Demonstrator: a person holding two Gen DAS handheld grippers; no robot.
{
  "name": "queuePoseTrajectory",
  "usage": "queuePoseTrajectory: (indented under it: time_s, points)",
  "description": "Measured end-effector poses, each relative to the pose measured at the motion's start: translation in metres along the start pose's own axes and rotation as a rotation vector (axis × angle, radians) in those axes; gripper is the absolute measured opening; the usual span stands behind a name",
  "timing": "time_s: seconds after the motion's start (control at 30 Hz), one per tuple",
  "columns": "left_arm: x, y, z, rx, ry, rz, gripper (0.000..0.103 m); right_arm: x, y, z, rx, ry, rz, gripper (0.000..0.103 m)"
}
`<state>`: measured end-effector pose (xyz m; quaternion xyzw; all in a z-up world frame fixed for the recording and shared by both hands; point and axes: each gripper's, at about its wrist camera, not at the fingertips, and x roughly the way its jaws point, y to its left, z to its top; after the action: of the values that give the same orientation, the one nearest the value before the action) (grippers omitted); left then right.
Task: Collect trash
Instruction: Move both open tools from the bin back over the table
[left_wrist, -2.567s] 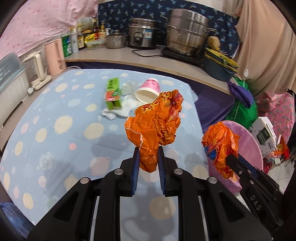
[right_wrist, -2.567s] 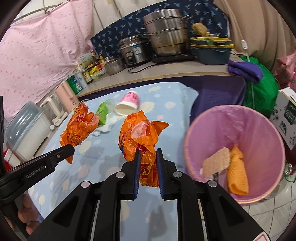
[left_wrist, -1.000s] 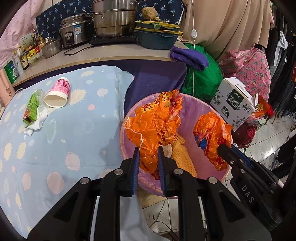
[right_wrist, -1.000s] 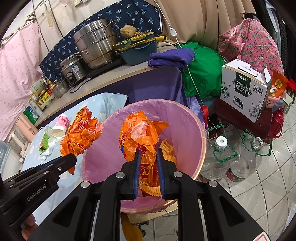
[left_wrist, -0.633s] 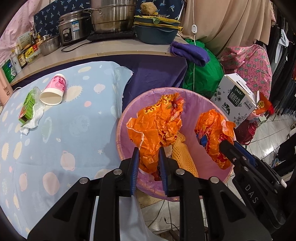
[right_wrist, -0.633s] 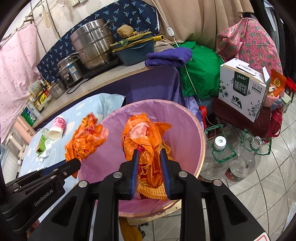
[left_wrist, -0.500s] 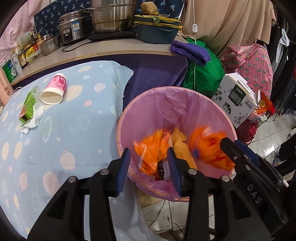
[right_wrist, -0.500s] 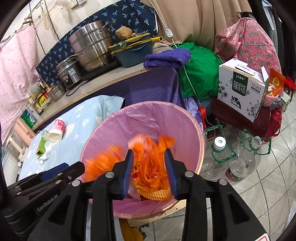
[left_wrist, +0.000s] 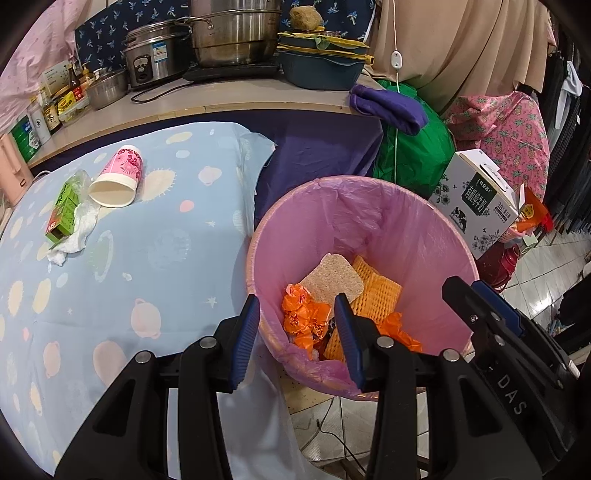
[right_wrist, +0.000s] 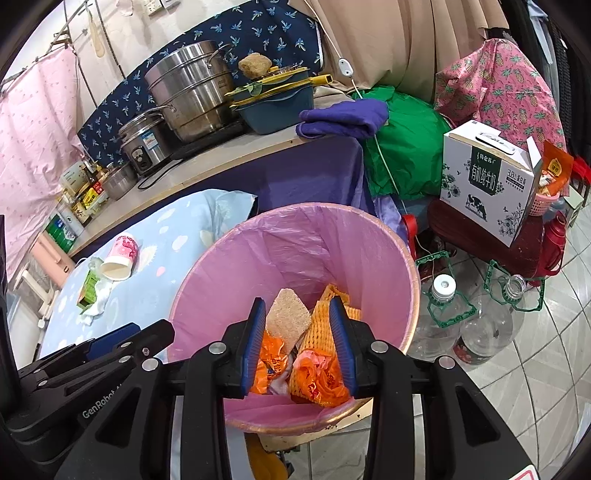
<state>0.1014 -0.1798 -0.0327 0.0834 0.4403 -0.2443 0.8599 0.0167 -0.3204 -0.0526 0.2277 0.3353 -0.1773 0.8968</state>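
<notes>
Both grippers hang over the pink-lined bin (left_wrist: 369, 206), left gripper (left_wrist: 297, 334) and right gripper (right_wrist: 297, 341) with jaws wide and empty. Orange wrappers (left_wrist: 304, 317) lie inside. Far left on the table: the paper cup (left_wrist: 118, 177), light, crushable — pinch its rim.

Both cameras look forward and down along their own tool fingers, from close above the pink bin (left_wrist: 369, 221). The left wrist view sits at the bin's left, over the tabletop (left_wrist: 122, 266) edge, facing the counter. The right wrist view hangs nearer the bin (right_wrist: 295, 251), showing more floor. Both views share the bin, the paper cup (left_wrist: 118, 177) (right_wrist: 120, 256) and each other's tool.
</notes>
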Motion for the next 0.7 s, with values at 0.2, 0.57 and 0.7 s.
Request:
queuePoseTrajectory:
  time_s: [0.2, 0.57, 0.7]
  points:
    - [-0.003, 0.006, 0.0, -0.016, -0.003, 0.005, 0.04, -0.002, 0.008, 0.0, -0.016, 0.0, 0.005, 0.036]
    - [-0.012, 0.031, -0.002, -0.057, -0.017, 0.032, 0.04, -0.002, 0.034, -0.003, -0.06, 0.007, 0.023, 0.036]
    - [-0.014, 0.044, -0.005, -0.081, -0.018, 0.046, 0.04, 0.0, 0.046, -0.005, -0.08, 0.015, 0.034, 0.036]
